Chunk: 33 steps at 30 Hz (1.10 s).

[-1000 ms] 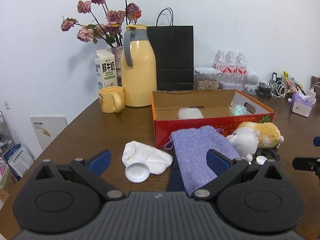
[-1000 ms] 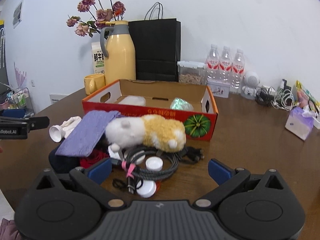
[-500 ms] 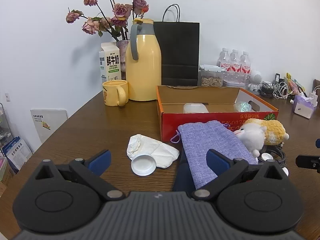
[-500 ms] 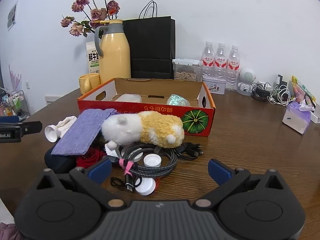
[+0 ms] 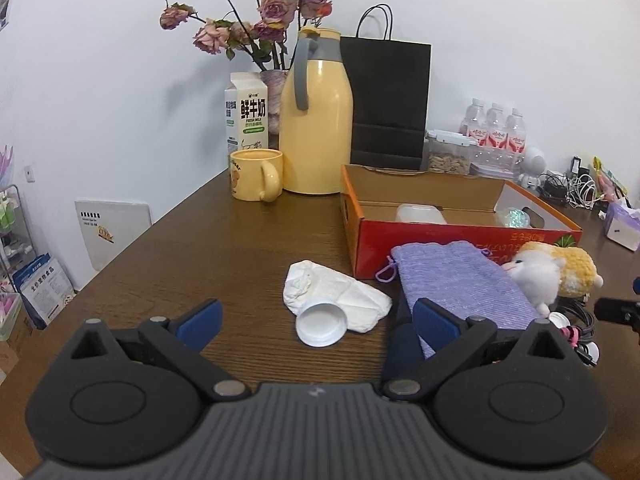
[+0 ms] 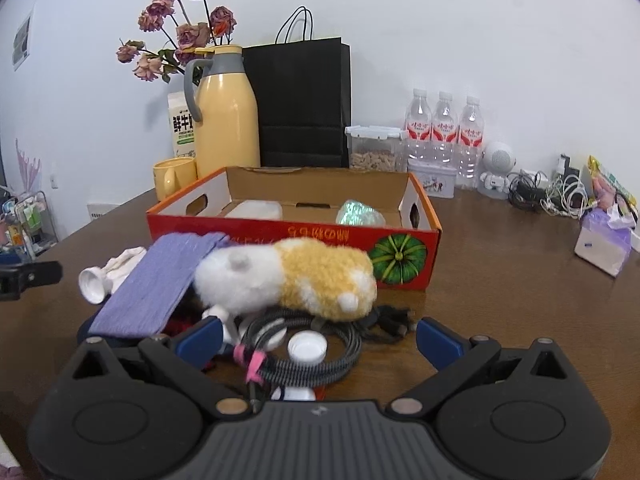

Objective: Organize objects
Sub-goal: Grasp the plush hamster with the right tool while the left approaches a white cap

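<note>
The loose objects lay in a pile on the table (image 5: 224, 248) directly in front of the red cardboard box (image 6: 280, 236): a plush hamster (image 6: 288, 278) rested on a coiled black cable (image 6: 320, 364), with a purple knit pouch (image 6: 160, 284) touching its white end.

Only the right wrist view showed the coil in full, a pink tie (image 6: 252, 360) on the cable and a white bottle cap (image 6: 307, 349) inside the coil. Only the left wrist view showed a crumpled white cloth (image 5: 332, 288) lying flat, with a white lid (image 5: 321, 324) against its near edge. Both views showed a clear plastic container (image 5: 420, 214) and an iridescent object (image 6: 358, 214) inside the box.

The left tongs (image 5: 318, 320) were held level and low above the table, jaws spread wide and empty (the lid sat between the blue pads). The right tongs (image 6: 318, 336) were likewise spread and empty, positioned low over the cable coil and aimed at the hamster.
</note>
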Each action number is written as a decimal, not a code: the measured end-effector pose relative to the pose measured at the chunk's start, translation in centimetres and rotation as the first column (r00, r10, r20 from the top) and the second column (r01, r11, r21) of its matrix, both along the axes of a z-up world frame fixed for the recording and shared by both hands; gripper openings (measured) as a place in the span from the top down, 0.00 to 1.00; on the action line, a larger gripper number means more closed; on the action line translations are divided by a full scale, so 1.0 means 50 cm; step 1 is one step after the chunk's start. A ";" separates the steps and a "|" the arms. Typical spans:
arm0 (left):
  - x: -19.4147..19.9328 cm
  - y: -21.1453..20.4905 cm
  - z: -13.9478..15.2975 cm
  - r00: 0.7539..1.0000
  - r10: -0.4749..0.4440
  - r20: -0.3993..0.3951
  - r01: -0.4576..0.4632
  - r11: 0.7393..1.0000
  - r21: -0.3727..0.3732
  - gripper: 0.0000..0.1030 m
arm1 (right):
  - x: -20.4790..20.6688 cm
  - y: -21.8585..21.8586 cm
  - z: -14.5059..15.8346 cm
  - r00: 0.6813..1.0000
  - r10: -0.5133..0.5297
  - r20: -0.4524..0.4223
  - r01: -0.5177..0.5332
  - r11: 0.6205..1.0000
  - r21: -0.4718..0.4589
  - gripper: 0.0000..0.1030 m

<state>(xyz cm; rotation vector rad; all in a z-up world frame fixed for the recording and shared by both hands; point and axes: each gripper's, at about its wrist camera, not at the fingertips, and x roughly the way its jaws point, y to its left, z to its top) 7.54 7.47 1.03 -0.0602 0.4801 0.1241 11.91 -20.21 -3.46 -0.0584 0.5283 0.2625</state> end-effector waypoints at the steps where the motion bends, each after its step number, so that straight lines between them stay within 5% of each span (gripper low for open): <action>1: 0.002 0.004 -0.001 1.000 0.002 -0.001 -0.002 1.000 -0.005 0.00 | 0.011 0.002 0.000 1.000 -0.002 0.000 0.002 1.000 -0.005 0.00; 5: 0.011 0.019 -0.005 1.000 0.011 -0.015 -0.012 1.000 -0.027 0.00 | 0.065 0.006 -0.004 1.000 0.004 -0.014 -0.005 1.000 -0.026 0.00; 13: 0.019 0.038 -0.008 0.999 0.024 -0.029 -0.025 0.999 -0.038 0.00 | 0.154 0.012 -0.013 0.979 0.189 -0.071 -0.196 0.975 -0.108 0.03; 20: 0.032 0.042 -0.015 0.998 0.030 -0.059 -0.032 0.999 -0.042 0.00 | 0.183 0.018 -0.019 0.955 0.276 -0.112 -0.288 0.950 -0.116 0.50; 33: 0.074 0.047 -0.032 0.992 0.045 -0.119 -0.050 0.998 -0.039 0.00 | 0.113 -0.037 -0.032 0.988 0.149 -0.046 -0.149 0.989 0.017 0.64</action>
